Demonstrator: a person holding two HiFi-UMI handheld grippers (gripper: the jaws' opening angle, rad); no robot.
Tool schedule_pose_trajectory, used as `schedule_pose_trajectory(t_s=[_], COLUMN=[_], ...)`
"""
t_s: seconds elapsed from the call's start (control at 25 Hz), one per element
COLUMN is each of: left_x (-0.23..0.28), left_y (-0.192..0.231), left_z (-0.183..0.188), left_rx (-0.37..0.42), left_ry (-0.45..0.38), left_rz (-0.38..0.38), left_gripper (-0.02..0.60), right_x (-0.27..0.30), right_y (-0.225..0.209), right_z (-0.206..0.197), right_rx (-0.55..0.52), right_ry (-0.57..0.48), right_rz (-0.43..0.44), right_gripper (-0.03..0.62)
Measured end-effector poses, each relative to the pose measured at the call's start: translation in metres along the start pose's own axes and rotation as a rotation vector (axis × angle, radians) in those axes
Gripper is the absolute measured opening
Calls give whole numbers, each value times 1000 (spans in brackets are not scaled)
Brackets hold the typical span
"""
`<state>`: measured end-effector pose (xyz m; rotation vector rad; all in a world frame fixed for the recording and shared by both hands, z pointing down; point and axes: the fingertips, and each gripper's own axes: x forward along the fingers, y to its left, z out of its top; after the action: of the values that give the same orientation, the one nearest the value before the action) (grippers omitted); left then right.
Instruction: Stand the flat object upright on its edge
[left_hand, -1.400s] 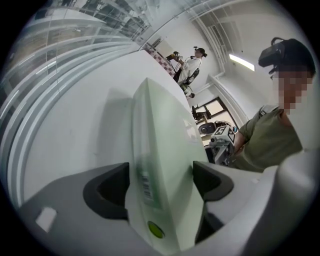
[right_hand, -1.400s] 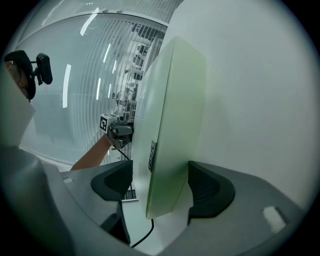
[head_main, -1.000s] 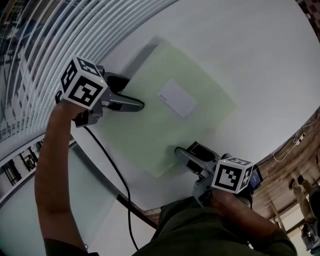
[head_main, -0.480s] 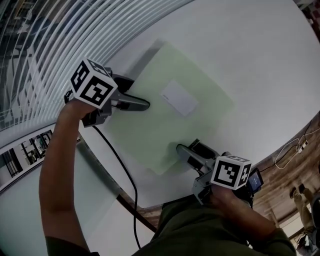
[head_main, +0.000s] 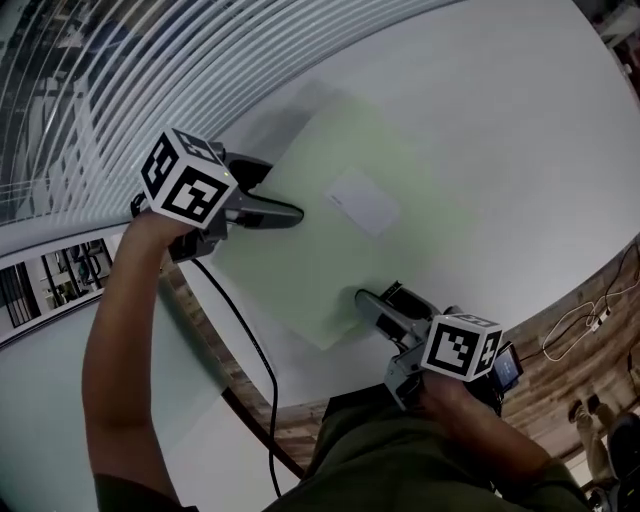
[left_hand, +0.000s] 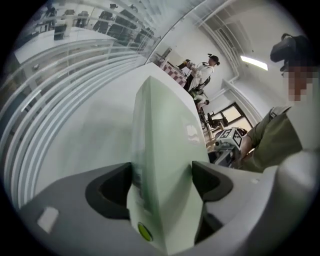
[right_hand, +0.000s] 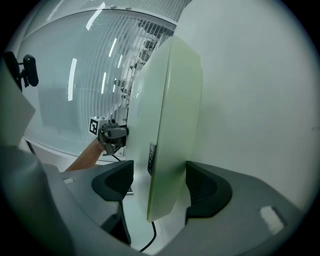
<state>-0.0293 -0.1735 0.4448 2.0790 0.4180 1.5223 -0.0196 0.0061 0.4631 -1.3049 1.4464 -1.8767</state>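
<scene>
Board (head_main: 340, 240): pale green, flat, with 1 white label (head_main: 363, 200) on the face turned toward my head. It sits over the white table (head_main: 500, 100), held between my 2 grippers. From above I cannot tell whether its lower edge touches the table or hangs clear, and the far face is hidden.

Left gripper (head_main: 290, 213): fingers pinch the board's left edge. In the left gripper view both pads press the 2 faces, and the board runs away from me edge-on. A small yellow-green dot (left_hand: 145, 231) shows low on the near edge; print beside it is too blurred to read.

Right gripper (head_main: 365, 303): fingers pinch the near corner at the opposite edge. In the right gripper view the right pad lies flat on the face; on the left side, contact is harder to judge. A dark strip (right_hand: 151, 159) on the edge is illegible.

1 black cable (head_main: 245, 340) drops from the left gripper and leaves the frame at the bottom. White slats (head_main: 120, 60) curve behind the table. Both my forearms are cut off at the lower edge.
</scene>
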Motion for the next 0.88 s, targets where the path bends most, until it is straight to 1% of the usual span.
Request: schedule_pose_trajectory(t_s=[0.36,0.56,0.72,0.88], left_x=[-33,-44,-49,-61], left_y=[-9,-16,-22,-27], left_z=[-11,-17,-22,-27], left_rx=[29,41,66,80], left_ry=[-132,-182,-217,-273], left_rz=[96,141,196,244], left_gripper=[373,373,373,373], right_x=[2,1,0,3], right_y=[16,23,24,31], right_z=[14,19,22,28], right_rx=[-167,-246,-319,-393], right_ry=[-18,-18,-26,-36], right_rz=[17,16,12,11], right_gripper=[334,333,333,333])
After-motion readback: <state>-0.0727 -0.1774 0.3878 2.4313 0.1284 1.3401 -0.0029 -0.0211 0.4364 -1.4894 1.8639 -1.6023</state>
